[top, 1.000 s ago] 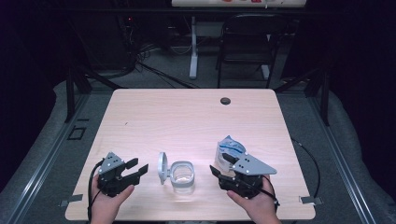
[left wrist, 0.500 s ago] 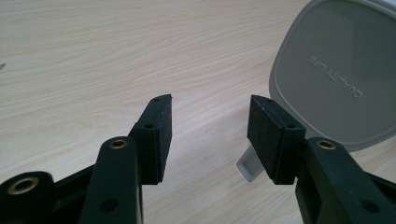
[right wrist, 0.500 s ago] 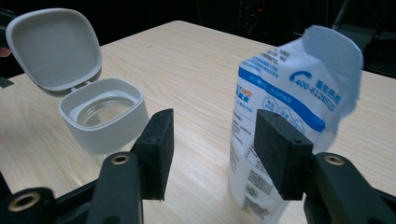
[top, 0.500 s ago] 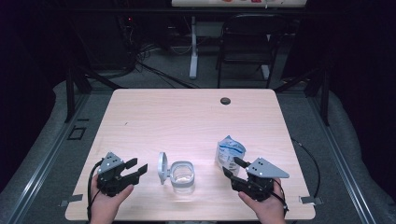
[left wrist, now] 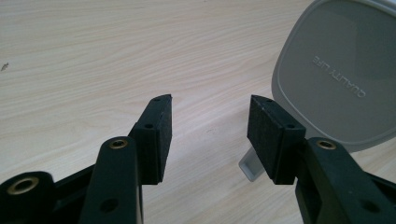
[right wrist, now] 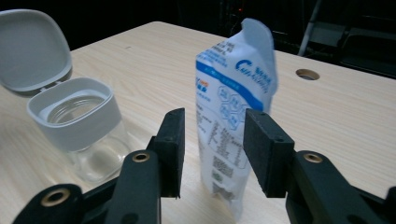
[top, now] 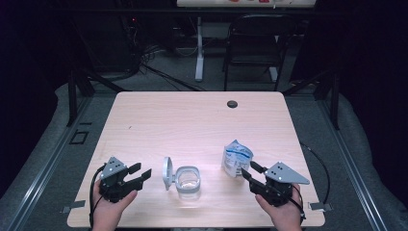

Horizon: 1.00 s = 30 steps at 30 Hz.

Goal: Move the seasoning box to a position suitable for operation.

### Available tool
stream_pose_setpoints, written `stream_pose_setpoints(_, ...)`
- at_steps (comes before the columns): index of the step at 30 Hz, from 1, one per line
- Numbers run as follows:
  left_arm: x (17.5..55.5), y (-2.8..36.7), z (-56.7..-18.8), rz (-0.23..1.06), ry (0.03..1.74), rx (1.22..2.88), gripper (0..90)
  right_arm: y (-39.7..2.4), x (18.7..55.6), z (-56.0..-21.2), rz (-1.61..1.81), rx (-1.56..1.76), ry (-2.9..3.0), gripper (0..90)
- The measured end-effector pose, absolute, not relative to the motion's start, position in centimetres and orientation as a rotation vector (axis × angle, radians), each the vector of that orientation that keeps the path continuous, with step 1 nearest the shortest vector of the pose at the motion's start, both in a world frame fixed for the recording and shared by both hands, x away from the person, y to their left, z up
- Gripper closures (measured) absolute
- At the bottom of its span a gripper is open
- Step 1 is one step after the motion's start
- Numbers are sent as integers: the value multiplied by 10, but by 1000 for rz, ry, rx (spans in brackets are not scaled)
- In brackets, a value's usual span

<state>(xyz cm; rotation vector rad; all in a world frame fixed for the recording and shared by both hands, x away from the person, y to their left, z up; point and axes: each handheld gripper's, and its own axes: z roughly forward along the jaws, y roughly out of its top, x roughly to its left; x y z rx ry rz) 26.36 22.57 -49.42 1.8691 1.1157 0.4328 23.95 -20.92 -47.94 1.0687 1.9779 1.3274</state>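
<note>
Right hand-held gripper (right wrist: 212,140) jaws closing, upright pouch (right wrist: 236,116) just beyond pads

Each bare hand carries a black gripper. The left gripper (top: 126,177) and right gripper (top: 254,174) have grey three-cornered top plates, trailing black cables, brass-ringed screw holes along the arms, and ribbed black rubber pads (left wrist: 162,135) on blocky jaws.

Dark room, chair (top: 260,43) behind wooden table (top: 192,120)

Matt pale wood table (top: 192,120), clear glass jar (right wrist: 93,154) with grey plastic lid (right wrist: 32,49), glossy pouch (right wrist: 233,107).
</note>
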Motion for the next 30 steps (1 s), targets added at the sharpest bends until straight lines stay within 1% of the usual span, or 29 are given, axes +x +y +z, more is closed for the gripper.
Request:
stream_pose_setpoints(6,264,226,-494,434,1115,1866,509,-214,244,-473,1310,1091,1947,620)
stream_pose_setpoints(23,264,226,-494,435,1118,1867,509,-214,262,-461,1281,1101,1895,606)
stream_pose_setpoints(30,264,227,-494,435,1117,1865,509,-207,270,-460,1279,1077,1934,658)
